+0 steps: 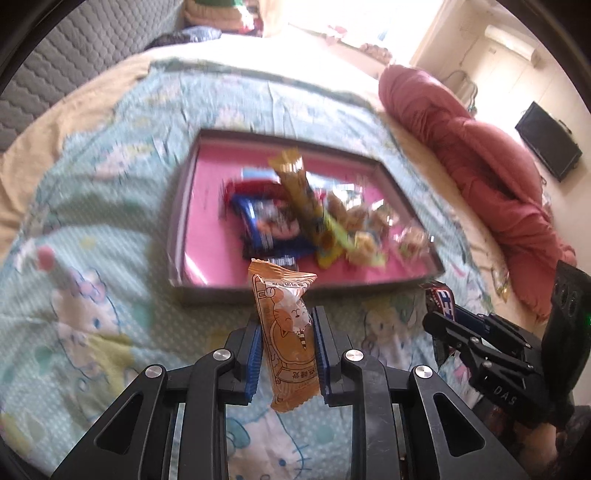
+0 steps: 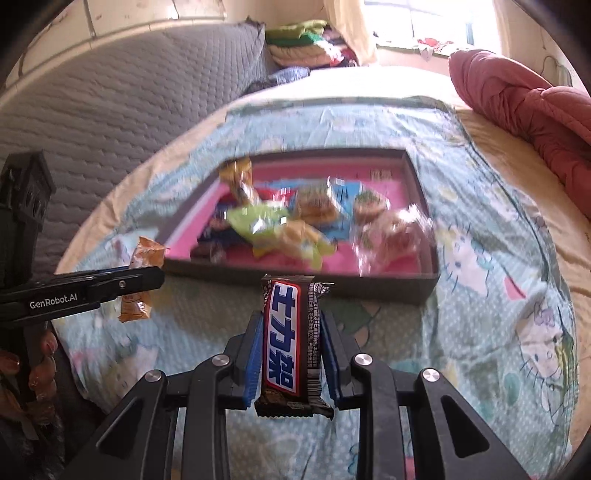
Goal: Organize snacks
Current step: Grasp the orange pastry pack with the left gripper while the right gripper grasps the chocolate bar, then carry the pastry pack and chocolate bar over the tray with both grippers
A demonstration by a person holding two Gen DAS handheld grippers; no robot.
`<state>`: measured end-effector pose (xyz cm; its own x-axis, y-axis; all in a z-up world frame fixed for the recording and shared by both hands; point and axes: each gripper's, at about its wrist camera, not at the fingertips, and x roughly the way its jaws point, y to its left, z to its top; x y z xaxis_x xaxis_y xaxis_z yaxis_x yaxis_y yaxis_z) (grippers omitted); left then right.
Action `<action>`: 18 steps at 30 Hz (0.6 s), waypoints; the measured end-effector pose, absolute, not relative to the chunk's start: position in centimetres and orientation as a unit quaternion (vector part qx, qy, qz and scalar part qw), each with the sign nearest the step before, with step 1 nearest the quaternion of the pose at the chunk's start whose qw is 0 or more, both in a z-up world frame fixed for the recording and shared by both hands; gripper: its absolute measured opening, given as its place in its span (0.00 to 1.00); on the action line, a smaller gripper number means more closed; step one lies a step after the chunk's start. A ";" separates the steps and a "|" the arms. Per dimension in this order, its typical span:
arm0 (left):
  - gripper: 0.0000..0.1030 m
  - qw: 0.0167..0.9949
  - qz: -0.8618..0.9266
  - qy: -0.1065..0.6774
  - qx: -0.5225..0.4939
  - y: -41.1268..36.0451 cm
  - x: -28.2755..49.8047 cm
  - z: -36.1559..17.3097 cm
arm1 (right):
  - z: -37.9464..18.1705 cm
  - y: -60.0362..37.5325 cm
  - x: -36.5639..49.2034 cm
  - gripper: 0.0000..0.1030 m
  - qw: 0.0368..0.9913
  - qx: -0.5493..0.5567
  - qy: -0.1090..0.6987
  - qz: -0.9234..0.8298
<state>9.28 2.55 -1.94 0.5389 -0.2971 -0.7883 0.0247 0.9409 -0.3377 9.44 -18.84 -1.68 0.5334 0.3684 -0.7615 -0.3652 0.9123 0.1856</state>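
I am over a bed [image 2: 480,295] covered by a pale blue cartoon sheet [image 1: 110,229], with a grey quilted headboard [image 2: 110,110] at the far left side and a red blanket [image 1: 480,155] bundled along the right edge. A window [image 2: 424,22] gives strong light behind.

In the middle of the sheet lies a shallow tray [image 2: 424,284] with a pink floor, and its near wall is directly ahead of both my grippers. Many snacks [image 2: 280,229] are already piled inside it (the pile is blurred, so I cannot name each one).

My left gripper [image 1: 286,332] is clamped on an orange snack packet [image 1: 286,325], and my right gripper [image 2: 291,339] is clamped on a dark chocolate bar [image 2: 288,339]. Both items stand with the long axis pointing forward toward the tray, above the sheet and just before the near wall.

I judge that both hands are about equally near to the tray, the left one toward its near left corner. The next move needs only to carry each item forward over the wall.
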 end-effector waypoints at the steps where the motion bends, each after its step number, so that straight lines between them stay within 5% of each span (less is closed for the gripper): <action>1: 0.25 0.868 -0.091 0.466 -0.145 2.8 9.4 -1.6 | -1.4 -19.0 9.6 0.29 0.877 0.009 0.431 0.212; 18: 0.25 0.886 -0.059 0.441 -0.130 4.1 13.0 -2.3 | 0.6 -19.5 14.4 0.29 0.895 0.030 0.382 0.230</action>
